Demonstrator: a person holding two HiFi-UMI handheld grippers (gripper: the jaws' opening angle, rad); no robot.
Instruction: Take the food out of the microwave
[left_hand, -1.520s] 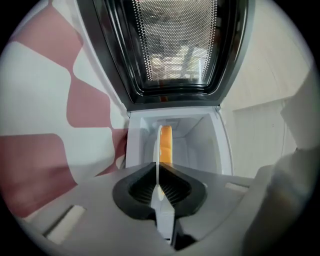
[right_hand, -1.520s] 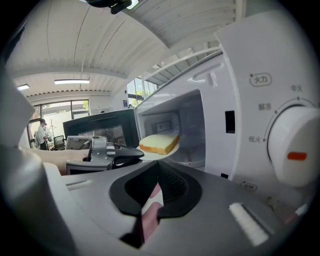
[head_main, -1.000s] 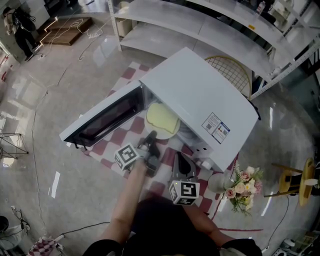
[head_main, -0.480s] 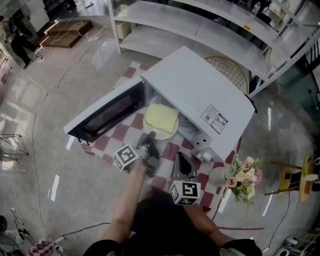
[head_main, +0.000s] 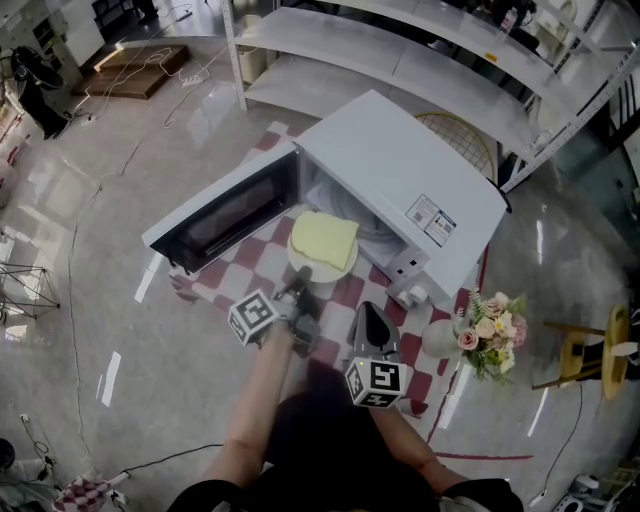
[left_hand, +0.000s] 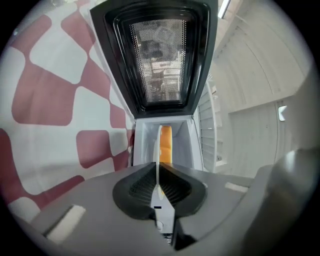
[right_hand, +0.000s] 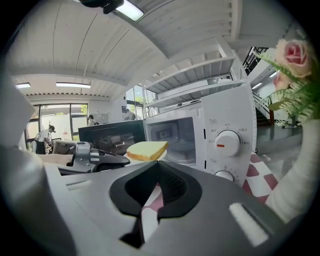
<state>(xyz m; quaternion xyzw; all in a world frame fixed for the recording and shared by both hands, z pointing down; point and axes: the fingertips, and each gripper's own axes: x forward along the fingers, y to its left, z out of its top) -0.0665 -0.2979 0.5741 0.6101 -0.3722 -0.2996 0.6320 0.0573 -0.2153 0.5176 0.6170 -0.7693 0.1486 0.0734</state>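
Observation:
A white plate (head_main: 337, 273) carries a slice of yellow bread (head_main: 324, 240) just outside the white microwave (head_main: 400, 170), whose door (head_main: 235, 212) hangs open to the left. My left gripper (head_main: 303, 274) is shut on the plate's near rim. In the left gripper view the plate (left_hand: 158, 150) stands edge-on between the jaws, with the bread (left_hand: 166, 145) on its right. My right gripper (head_main: 370, 312) hovers to the right of the left one, shut, holding nothing. In the right gripper view the bread (right_hand: 147, 149) shows in front of the microwave (right_hand: 220, 135).
A red and white checked cloth (head_main: 240, 275) lies under the microwave. A white vase of pink flowers (head_main: 485, 335) stands at its right front corner. White shelves (head_main: 400, 60) and a wire basket (head_main: 462, 140) are behind. The floor around is glossy grey.
The plate with the bread has come out of the microwave's cavity toward me, held by the left gripper. Both grippers have drawn back a little.

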